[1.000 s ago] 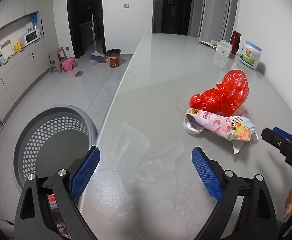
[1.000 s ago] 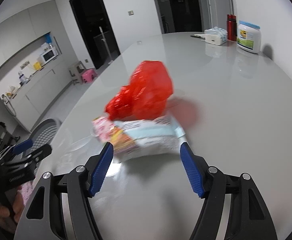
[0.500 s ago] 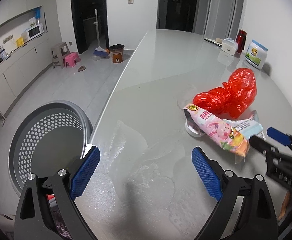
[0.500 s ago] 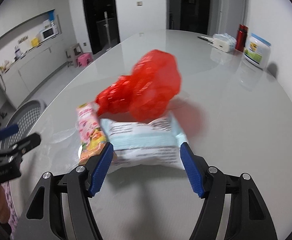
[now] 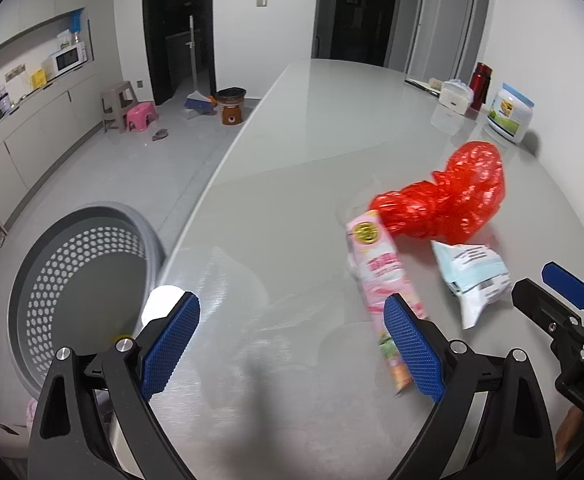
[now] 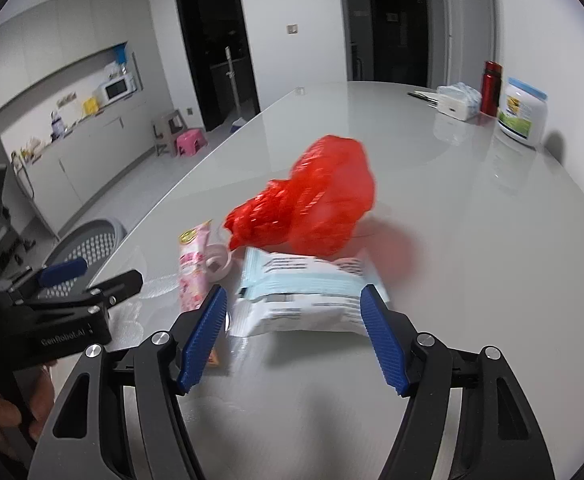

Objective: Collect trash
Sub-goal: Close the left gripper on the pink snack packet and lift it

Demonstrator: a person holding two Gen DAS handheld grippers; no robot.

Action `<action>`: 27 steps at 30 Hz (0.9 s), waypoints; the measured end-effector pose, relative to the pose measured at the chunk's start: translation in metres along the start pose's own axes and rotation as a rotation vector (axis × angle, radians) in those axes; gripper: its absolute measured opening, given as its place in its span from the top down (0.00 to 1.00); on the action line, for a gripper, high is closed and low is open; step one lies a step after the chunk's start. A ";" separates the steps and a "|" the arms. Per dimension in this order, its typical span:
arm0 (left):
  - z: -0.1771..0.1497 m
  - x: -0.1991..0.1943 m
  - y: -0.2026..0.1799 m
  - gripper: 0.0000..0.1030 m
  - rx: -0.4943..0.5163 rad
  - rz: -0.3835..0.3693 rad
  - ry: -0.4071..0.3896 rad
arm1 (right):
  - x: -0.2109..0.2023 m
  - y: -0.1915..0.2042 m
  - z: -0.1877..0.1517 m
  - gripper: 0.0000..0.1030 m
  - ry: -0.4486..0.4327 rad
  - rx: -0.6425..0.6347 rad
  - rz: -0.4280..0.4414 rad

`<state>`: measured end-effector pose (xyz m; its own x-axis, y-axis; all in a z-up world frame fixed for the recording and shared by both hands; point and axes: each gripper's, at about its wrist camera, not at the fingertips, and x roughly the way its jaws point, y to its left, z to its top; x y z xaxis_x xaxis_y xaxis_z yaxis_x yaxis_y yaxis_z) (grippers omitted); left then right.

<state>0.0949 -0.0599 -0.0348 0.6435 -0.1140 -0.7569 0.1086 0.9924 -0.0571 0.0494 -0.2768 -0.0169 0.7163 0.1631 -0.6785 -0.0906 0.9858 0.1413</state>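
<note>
Grey table (image 5: 292, 208) edge borders perforated basket (image 5: 80, 288), floor beyond clear.

red bag (image 6: 312, 204) blurred, pink packet (image 5: 380, 276) smeared

Black claw (image 5: 292, 344), blue ribbed pads (image 5: 410, 350), silver screws

The long grey table (image 5: 332, 128) has a smooth, glossy top that mirrors the stuff standing on it. The crumpled red plastic bag (image 6: 316, 204) is thin, shiny film, all crinkles. The pink snack packet (image 5: 380, 276) looks like glossy printed foil, and the pale blue and white packet (image 6: 304, 296) is smooth soft plastic. The round grey perforated basket (image 5: 76, 280) is matt plastic. Both grippers' blue pads (image 6: 202, 330) have a rough ribbed texture on matt black frames with 2 bright metal screws each side.
</note>
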 end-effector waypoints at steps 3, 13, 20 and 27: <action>0.000 0.004 -0.013 0.11 0.003 -0.013 0.008 | -0.003 -0.012 -0.001 0.36 -0.011 0.037 0.006; -0.007 0.033 -0.048 0.11 -0.007 -0.012 0.060 | -0.011 -0.035 -0.001 0.36 -0.042 0.120 0.046; -0.008 0.045 -0.056 0.34 -0.009 -0.019 0.080 | -0.015 -0.039 -0.002 0.36 -0.053 0.134 0.052; -0.014 0.040 -0.051 0.63 0.013 -0.048 0.085 | -0.008 -0.042 -0.003 0.36 -0.031 0.148 0.058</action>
<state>0.1048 -0.1149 -0.0712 0.5709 -0.1570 -0.8059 0.1479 0.9852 -0.0871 0.0453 -0.3191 -0.0193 0.7338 0.2158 -0.6442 -0.0307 0.9578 0.2859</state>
